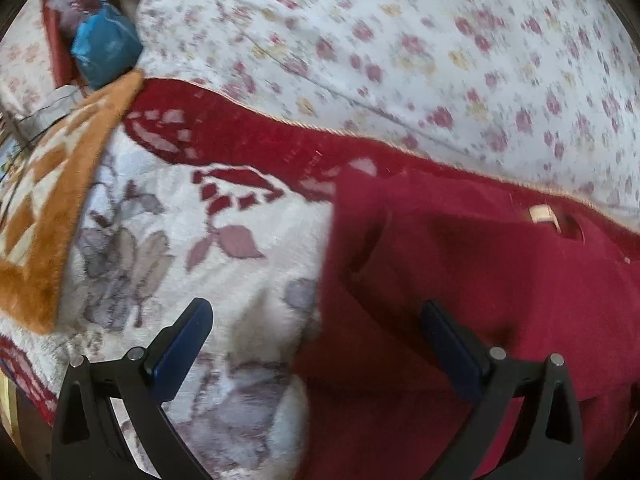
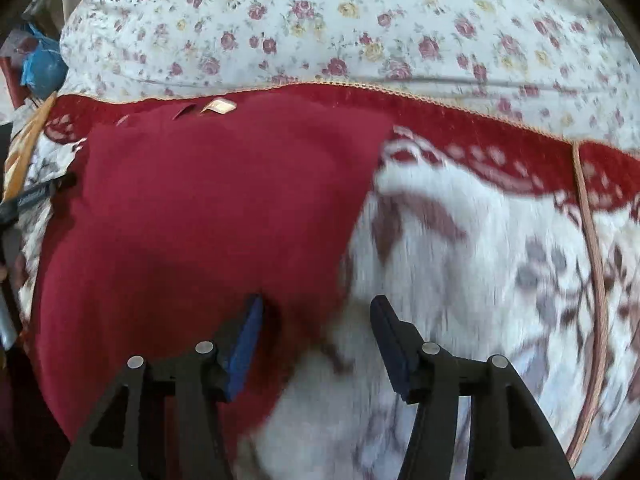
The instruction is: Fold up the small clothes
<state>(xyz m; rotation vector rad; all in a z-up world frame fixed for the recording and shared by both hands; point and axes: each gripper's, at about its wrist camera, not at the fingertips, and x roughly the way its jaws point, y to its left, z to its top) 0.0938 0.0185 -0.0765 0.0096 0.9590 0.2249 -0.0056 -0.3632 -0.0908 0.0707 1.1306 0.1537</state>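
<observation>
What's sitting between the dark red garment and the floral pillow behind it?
Only the red woven border of the plush blanket, with its thin tan corded edge. The dark red folded garment lies on it; the white rose-print pillow begins past the cord. Right wrist view.

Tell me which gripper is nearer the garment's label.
Left, judging by how large the label looks in each view. The left gripper straddles the red garment's left edge; the right gripper straddles its right edge, farther back.

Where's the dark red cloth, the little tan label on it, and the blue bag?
dark red cloth (image 2: 208, 208), right wrist view, its flat middle
little tan label (image 2: 219, 106), right wrist view, its centre
blue bag (image 1: 106, 50), left wrist view, its crumpled front
</observation>
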